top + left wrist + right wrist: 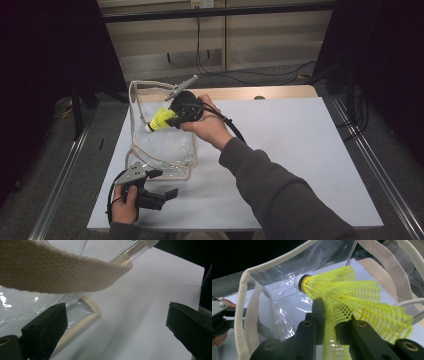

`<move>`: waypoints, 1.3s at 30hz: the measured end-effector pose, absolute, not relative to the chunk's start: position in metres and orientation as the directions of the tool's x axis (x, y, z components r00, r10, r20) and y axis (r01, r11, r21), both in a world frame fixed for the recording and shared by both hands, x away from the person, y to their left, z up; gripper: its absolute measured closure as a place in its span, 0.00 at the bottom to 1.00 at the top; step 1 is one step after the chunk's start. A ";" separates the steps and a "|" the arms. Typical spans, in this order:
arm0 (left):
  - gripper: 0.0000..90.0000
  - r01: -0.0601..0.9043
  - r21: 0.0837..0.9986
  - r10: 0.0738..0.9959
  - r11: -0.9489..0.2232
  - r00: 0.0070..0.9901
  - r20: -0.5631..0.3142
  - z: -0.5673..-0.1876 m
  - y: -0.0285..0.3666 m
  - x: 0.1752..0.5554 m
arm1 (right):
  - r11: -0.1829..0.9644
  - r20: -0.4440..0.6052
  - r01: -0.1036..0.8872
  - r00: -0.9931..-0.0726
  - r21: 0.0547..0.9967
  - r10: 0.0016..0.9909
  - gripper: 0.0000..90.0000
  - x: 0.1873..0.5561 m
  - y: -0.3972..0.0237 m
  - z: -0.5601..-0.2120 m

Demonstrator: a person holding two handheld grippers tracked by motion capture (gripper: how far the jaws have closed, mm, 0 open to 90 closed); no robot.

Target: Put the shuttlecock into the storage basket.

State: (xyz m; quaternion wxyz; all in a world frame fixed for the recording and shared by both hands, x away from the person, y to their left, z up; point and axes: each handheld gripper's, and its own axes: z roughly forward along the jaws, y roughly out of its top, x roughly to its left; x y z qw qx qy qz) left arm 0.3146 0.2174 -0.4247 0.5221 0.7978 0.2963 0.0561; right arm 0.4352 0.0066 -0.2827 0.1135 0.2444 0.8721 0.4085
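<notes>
A yellow mesh shuttlecock with a white cork tip hangs at the mouth of a clear plastic bag trimmed in cream webbing. My right gripper is shut on its skirt. In the right gripper view the jaws pinch the shuttlecock, and the cork points into the bag. My left gripper rests low at the bag's near corner, open. In the left gripper view its jaws stand wide apart over bare table, the bag's edge beside the left jaw and a cream strap overhead.
The bag stands on the left part of a white table, with a wooden strip along the far edge. The person's right sleeve crosses the table's middle. Dark floor, rails and cables surround the table.
</notes>
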 end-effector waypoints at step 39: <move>0.04 0.415 0.865 0.526 -0.283 0.821 -0.221 -0.427 0.218 0.315 | 0.584 0.003 0.353 -0.857 0.731 0.515 0.89 0.443 0.053 -0.303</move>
